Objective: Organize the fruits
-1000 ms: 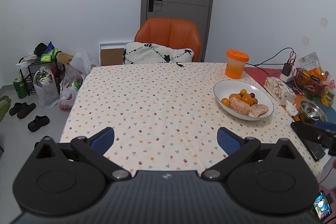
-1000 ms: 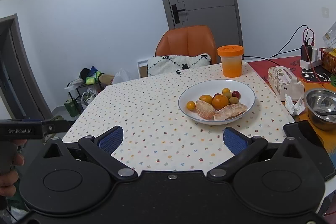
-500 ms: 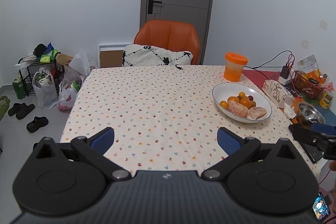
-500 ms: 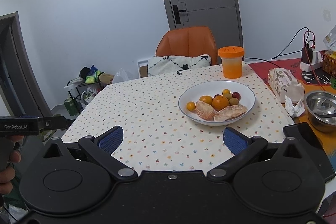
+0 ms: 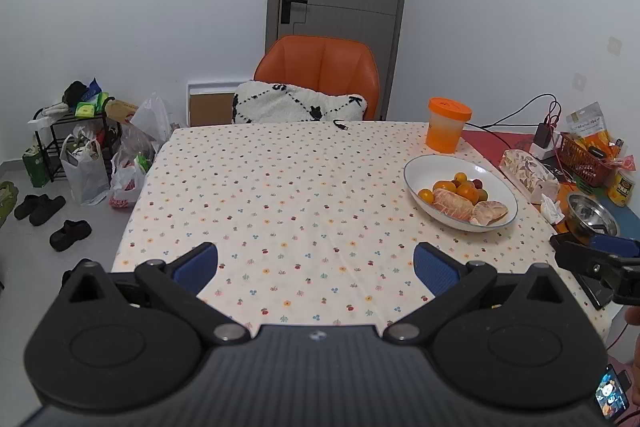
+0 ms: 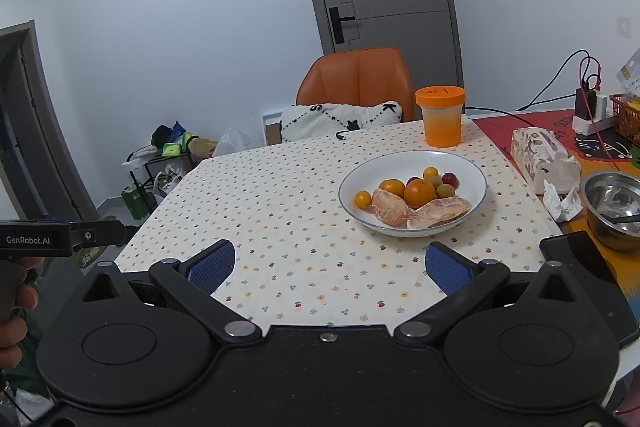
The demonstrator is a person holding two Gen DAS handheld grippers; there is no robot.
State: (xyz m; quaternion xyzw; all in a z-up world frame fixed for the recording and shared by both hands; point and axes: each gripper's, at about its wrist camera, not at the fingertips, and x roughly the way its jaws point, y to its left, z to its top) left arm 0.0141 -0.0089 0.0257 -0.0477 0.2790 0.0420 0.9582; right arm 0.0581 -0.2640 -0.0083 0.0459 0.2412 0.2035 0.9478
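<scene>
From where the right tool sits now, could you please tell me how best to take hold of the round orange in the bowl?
Grip the orange across its upper sides, coming from above: fruit crowds it all round, leaving only its top exposed.

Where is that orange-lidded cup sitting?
The orange-lidded cup stands at the table's far edge, just behind the white fruit bowl, right of the orange chair.

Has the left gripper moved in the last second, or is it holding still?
Yes. The left gripper has pulled back and up: the white bowl and orange cup now sit farther off and smaller beyond its open jaws.
</scene>
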